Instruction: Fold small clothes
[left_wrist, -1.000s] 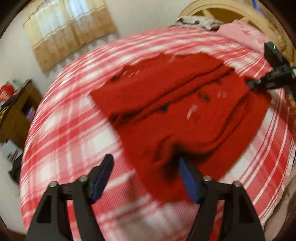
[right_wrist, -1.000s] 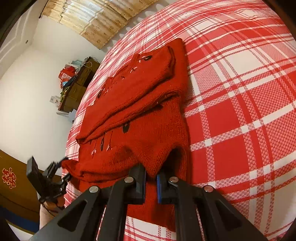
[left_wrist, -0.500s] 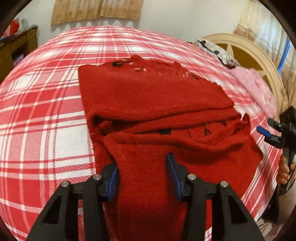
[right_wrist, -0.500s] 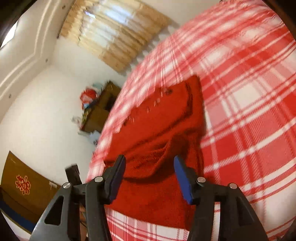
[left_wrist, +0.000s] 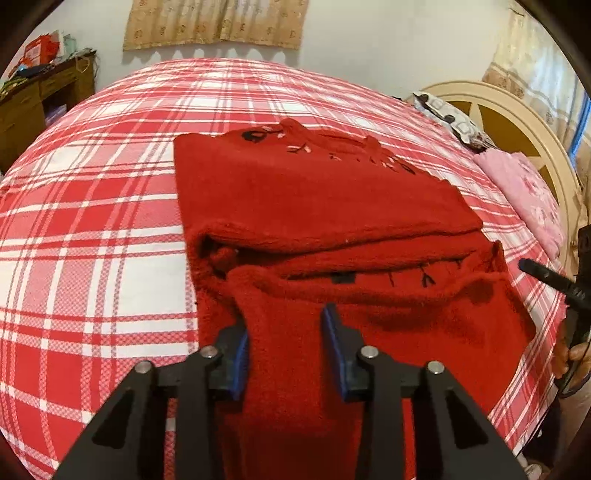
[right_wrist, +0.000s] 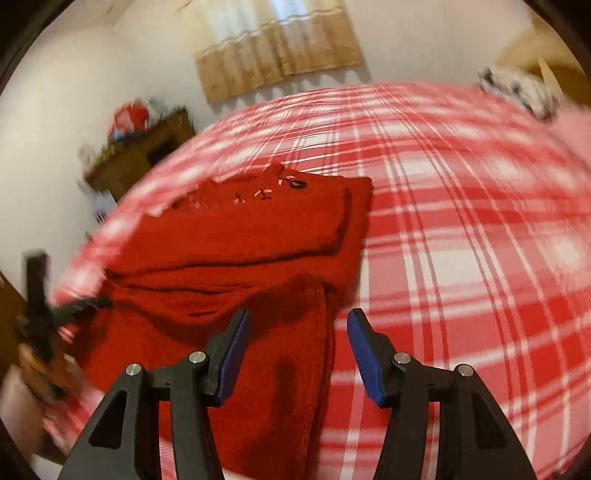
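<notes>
A red knit sweater lies partly folded on the red-and-white plaid bed, its upper part doubled over the lower. My left gripper points down at the near hem. Its jaws are closing with a ridge of sweater fabric between them, still a hand's width apart. My right gripper hovers open above the sweater's other near corner, nothing pinched. Each gripper shows in the other's view: the right gripper at the far right edge, the left gripper at the left edge.
A pink pillow and a patterned pillow lie by the cream headboard on the right. A wooden cabinet with clutter stands against the wall at the left. Plaid bedding stretches right of the sweater.
The right gripper let go of the sweater hem, opened and lifted away. The left gripper came down over the near hem and its jaws narrowed around the fabric.
</notes>
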